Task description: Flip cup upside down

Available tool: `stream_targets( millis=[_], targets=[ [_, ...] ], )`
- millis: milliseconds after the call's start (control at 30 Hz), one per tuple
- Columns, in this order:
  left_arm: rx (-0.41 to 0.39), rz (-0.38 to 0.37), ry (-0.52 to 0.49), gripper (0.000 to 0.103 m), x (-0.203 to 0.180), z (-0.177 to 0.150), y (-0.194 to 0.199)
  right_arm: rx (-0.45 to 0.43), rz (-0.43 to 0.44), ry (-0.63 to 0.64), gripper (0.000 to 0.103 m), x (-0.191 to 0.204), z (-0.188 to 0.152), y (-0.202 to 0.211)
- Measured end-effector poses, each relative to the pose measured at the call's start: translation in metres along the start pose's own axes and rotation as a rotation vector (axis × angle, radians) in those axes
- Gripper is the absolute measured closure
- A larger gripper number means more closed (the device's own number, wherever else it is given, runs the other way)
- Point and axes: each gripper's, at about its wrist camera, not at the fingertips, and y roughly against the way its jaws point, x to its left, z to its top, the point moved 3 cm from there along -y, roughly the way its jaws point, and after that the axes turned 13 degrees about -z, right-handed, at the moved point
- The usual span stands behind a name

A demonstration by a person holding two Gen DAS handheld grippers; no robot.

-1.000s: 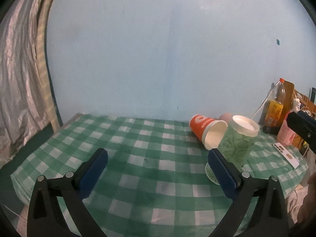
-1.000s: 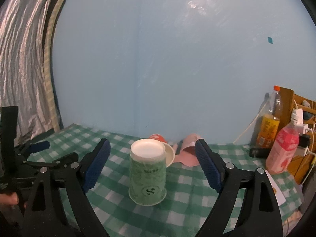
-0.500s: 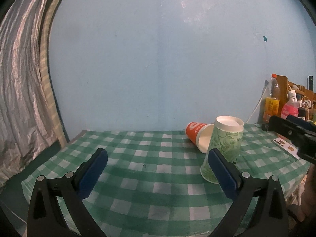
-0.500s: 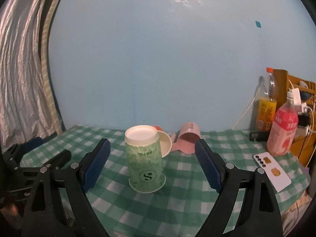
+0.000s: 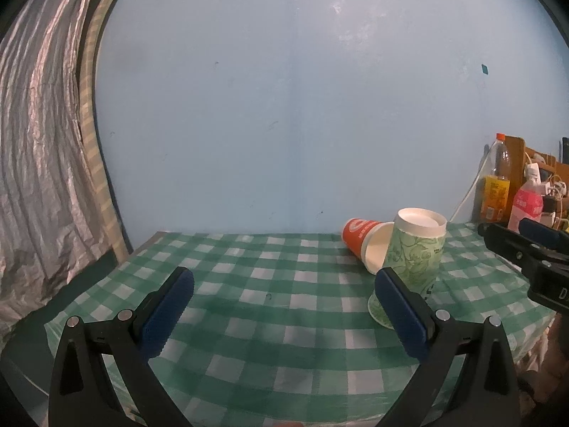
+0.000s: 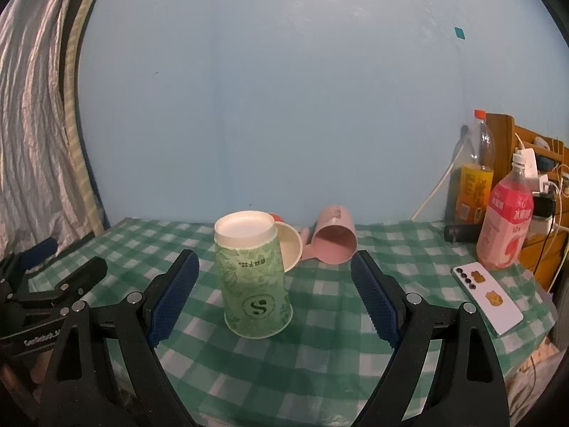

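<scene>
A green patterned paper cup stands upside down on the green checked tablecloth, white base up. It also shows in the left wrist view, right of my left gripper. My right gripper is open and empty, with the cup just ahead between its blue pads, not touching. My left gripper is open and empty over bare cloth. An orange cup lies on its side behind the green cup.
A pink mug lies on its side behind the cups. Two bottles and a wooden rack stand at the right edge. A white phone lies at the right. A blue wall backs the table; a silver curtain hangs left.
Both grippers have pulled back and tilted up a little, so the views show more wall. The green cup stays upside down in place. Both grippers stay open.
</scene>
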Motion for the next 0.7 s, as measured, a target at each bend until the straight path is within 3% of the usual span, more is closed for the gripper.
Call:
stream_targets(
  millis=[700],
  targets=[
    [0.003,0.006,-0.008,0.000,-0.0029,-0.0013,-0.0015,0.017,0.000,0.000,0.016,-0.0001,-0.0021,-0.0025]
  ],
)
